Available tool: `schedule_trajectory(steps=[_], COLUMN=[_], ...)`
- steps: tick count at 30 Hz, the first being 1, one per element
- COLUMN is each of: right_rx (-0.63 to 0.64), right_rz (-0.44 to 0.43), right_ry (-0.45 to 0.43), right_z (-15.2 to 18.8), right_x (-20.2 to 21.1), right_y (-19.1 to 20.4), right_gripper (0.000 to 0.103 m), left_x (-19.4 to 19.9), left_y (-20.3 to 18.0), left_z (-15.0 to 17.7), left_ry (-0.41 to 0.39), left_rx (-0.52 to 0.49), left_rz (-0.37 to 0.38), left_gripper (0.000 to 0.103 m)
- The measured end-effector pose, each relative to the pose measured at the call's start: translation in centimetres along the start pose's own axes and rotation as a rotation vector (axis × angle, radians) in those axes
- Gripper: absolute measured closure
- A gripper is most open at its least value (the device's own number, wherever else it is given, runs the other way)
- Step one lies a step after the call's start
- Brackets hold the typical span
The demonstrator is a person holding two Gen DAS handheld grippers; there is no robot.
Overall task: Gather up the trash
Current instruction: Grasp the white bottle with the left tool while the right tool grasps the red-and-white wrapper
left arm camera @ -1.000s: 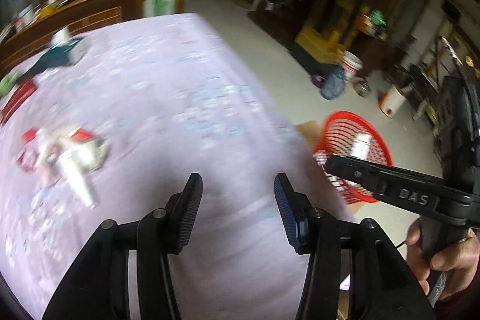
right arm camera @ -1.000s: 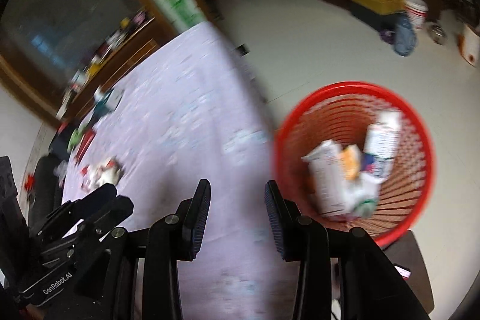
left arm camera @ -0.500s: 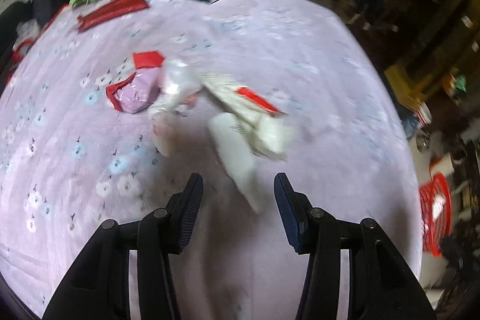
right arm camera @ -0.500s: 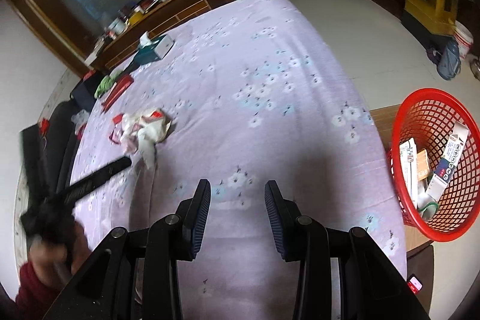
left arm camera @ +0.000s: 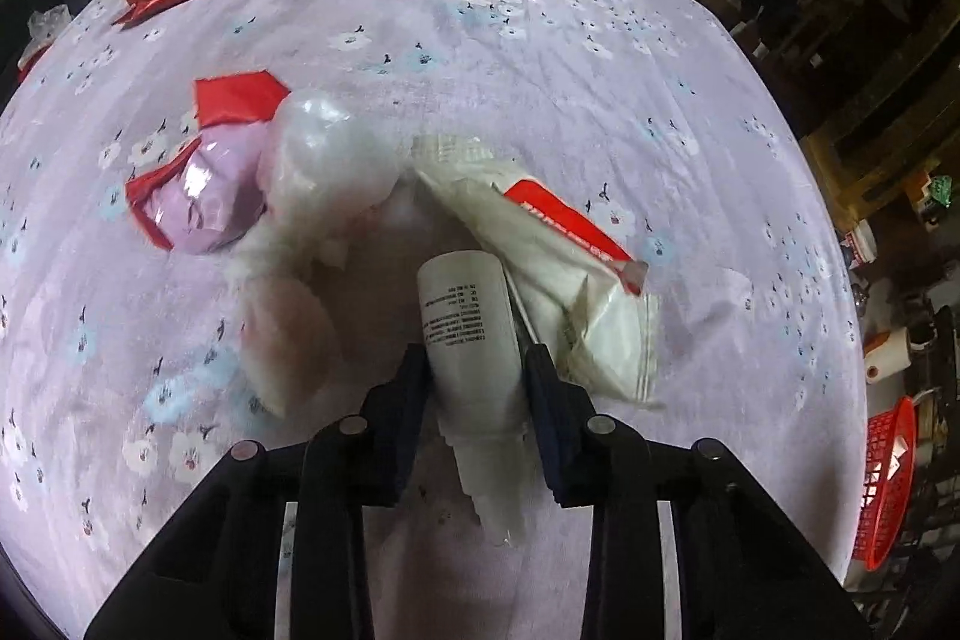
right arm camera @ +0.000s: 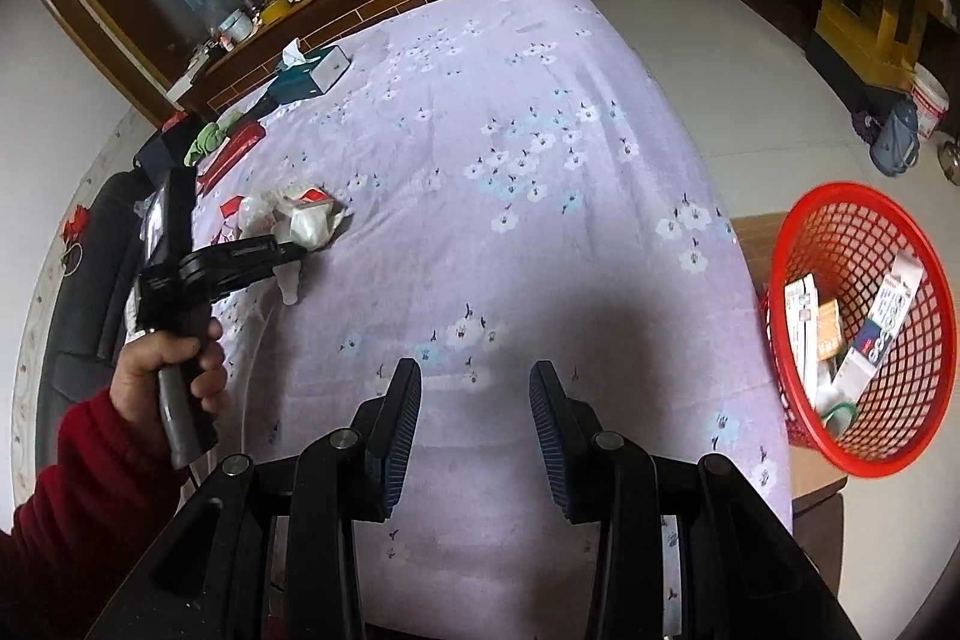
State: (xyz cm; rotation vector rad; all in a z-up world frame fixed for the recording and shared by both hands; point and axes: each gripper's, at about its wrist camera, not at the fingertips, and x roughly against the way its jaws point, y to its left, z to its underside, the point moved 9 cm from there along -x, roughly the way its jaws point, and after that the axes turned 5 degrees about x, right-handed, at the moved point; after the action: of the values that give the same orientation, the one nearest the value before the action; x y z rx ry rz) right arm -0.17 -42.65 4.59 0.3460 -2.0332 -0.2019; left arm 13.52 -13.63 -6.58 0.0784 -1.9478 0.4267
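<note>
Between left tool (left arm camera: 477, 403) fingers, white printed squeeze bottle (left arm camera: 471, 340)

We get soft, even daylight in both views, nothing harsh. Heavy fisheye bend curves the edges, with black vignette in the corners. On the left view the bottle (left arm camera: 474, 340) and the clear bags (left arm camera: 312, 232) look smeared and out of focus. On the right view a broad soft shadow (right arm camera: 606, 340) falls on the purple cloth (right arm camera: 540, 112).
</note>
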Motion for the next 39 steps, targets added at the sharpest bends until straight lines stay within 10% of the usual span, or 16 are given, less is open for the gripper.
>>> schedule_trajectory(steps=[21, 30, 39], right_rx=[0.338, 0.406, 0.317], right_rz=[-0.151, -0.051, -0.07], right_ry=[0.091, 0.174, 0.114], right_z=[-10.2, -11.2, -8.1], right_x=[-15.7, -23.5, -18.0], right_y=[15.3, 16.9, 15.8], right_gripper=[0.046, 0.06, 0.068], left_x=[10.8, 11.7, 12.5], left_y=[7.9, 8.6, 4.9], left_z=[7.6, 7.4, 7.7], left_ry=[-0.099, -0.125, -0.187], left_rx=[-0.044, -0.053, -0.113], left_rz=[-0.017, -0.025, -0.04], left_gripper=[0.074, 0.074, 0.074])
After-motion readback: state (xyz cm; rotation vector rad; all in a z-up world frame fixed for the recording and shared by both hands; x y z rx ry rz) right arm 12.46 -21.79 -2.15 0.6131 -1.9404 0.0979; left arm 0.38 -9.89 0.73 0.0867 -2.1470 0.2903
